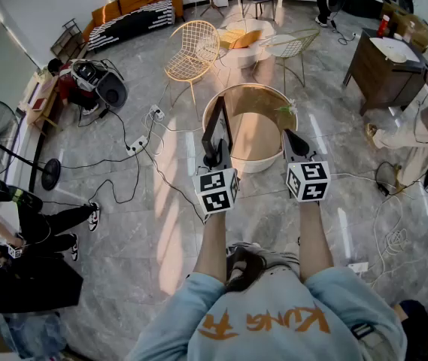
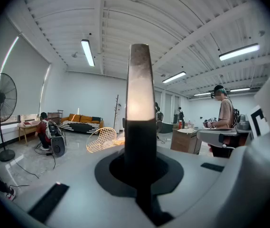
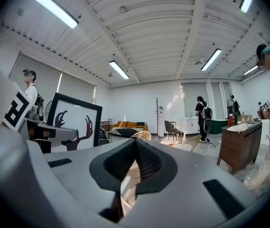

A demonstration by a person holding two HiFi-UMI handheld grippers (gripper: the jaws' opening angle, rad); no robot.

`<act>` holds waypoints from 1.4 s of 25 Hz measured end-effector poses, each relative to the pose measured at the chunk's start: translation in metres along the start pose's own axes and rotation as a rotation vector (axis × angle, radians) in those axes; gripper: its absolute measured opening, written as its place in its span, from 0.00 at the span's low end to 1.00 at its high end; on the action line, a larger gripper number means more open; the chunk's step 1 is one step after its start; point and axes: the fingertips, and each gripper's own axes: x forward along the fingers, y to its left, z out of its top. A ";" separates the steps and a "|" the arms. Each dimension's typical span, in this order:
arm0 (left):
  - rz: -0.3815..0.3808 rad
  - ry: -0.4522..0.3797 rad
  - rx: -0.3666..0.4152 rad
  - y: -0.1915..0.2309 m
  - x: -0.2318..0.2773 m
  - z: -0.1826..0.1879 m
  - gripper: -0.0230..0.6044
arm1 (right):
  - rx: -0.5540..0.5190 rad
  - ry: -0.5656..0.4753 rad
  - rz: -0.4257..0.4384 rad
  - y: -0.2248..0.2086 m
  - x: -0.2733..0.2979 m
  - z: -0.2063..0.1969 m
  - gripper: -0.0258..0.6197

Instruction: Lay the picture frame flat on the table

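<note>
**Head view: left gripper [image 1: 215, 156] clamped on the upright picture frame [image 1: 217, 126], right gripper [image 1: 295, 143] closed and empty**

From my seat, I see the picture frame standing on edge, rising straight out of the left gripper's tips with its thin black side turned toward the head camera. In the left gripper view that same edge fills the middle of the picture, vertical, with both jaws pressed against it low down. It is not lying flat.

The round wooden worktop [image 1: 255, 130] sits just ahead of both grippers. The frame overlaps its left rim in the head view, but I cannot tell whether the frame's lower edge touches it.

The right gripper hangs beside the left one, level with it and apart from the frame. Its jaws meet at the tips with nothing between them. Looking out to its left, its camera shows the frame's face: a dark branching figure on white inside a black border.

Beyond the worktop, farther ahead of the left gripper, stands a yellow wire chair [image 1: 191, 51].
</note>
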 end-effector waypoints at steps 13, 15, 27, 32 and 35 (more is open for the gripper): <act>-0.009 -0.036 -0.038 0.011 -0.013 0.017 0.08 | -0.043 -0.032 0.024 0.016 -0.004 0.018 0.04; -0.012 -0.035 -0.044 0.009 -0.009 0.016 0.08 | -0.062 -0.026 0.018 0.014 -0.005 0.018 0.04; -0.039 -0.049 -0.071 0.009 -0.007 0.022 0.08 | -0.067 -0.051 -0.056 -0.002 -0.012 0.033 0.04; -0.048 -0.057 -0.070 0.005 0.001 0.025 0.08 | -0.062 -0.059 -0.068 -0.013 -0.007 0.037 0.04; -0.048 -0.061 -0.068 0.002 0.006 0.030 0.08 | -0.059 -0.063 -0.066 -0.019 -0.004 0.040 0.04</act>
